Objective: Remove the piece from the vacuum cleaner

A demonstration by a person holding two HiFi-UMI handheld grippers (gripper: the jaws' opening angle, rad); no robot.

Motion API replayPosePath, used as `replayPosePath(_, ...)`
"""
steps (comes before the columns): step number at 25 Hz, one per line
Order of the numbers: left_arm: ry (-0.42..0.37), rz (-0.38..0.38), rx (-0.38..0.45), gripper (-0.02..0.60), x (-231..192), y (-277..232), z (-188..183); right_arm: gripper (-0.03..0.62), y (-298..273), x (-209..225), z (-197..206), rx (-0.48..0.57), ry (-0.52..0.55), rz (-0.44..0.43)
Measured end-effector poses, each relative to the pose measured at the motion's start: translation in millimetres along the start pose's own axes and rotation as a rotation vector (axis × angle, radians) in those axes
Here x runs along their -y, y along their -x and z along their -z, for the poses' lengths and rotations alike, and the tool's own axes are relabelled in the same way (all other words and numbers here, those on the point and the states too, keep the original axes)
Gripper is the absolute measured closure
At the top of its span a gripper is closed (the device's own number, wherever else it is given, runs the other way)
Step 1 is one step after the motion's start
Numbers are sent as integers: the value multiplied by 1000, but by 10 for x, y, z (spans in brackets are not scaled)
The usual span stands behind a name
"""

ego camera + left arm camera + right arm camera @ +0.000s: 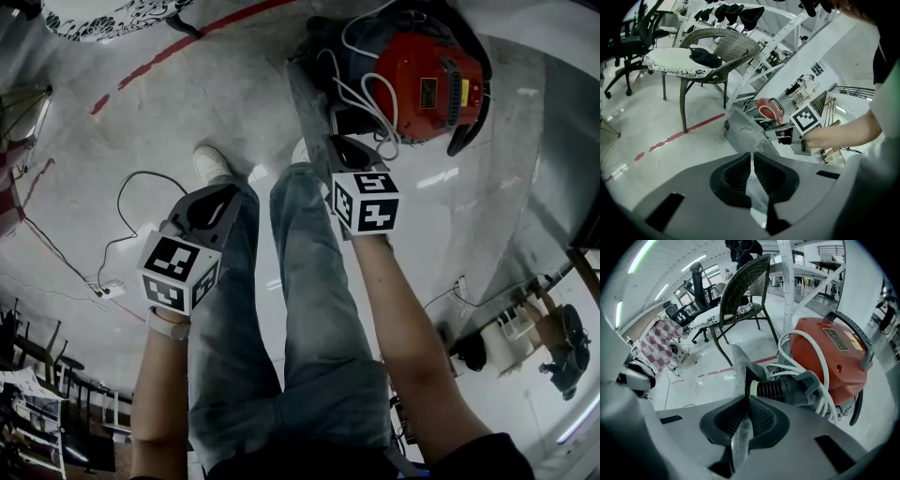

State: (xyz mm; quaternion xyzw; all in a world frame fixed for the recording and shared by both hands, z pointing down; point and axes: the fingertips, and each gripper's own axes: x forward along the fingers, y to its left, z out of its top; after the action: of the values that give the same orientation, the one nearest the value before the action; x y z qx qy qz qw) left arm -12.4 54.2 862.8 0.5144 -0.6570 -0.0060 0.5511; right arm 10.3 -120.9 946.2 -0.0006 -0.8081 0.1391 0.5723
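Observation:
The red vacuum cleaner [427, 89] stands on the floor ahead, with a white cord [361, 94] looped over it. A flat grey piece [307, 98] juts from its black ribbed hose end [780, 390]. My right gripper [349, 150] is shut on the thin edge of this grey piece [740, 369], which runs between its jaws [749, 401]. The left gripper view shows the same piece [745, 133] with the right gripper [780, 136] clamped on it. My left gripper [225, 199] hangs over the person's left knee, apart from the piece. Its jaws [753, 157] are together and hold nothing.
The person's jeans-clad legs [309, 309] stand just below the grippers. A wicker chair [712, 51] stands beyond a red floor line [679, 136], with office chairs [633, 37] to the left. A white rack frame [790, 282] rises behind the vacuum. A black cable [122, 225] trails across the floor at left.

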Motion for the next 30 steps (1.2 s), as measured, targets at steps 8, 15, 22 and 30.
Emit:
replayPosePath(8,3,-6,-2,560,-32,19,23,551,-192,-598,51,-27,174,-70)
replayPosePath(15,17,-27,17,560,-151,135,46,551,-219,-1039,25,-19,153,-159)
replayPosePath(22,18,-63,69,560,-174,394,-71,551,54,-1371,-167,23,199,-224)
replayPosePath(30,36,-95,167,561,-104,901,-332,551,709,-1621,-618,108,247,-245)
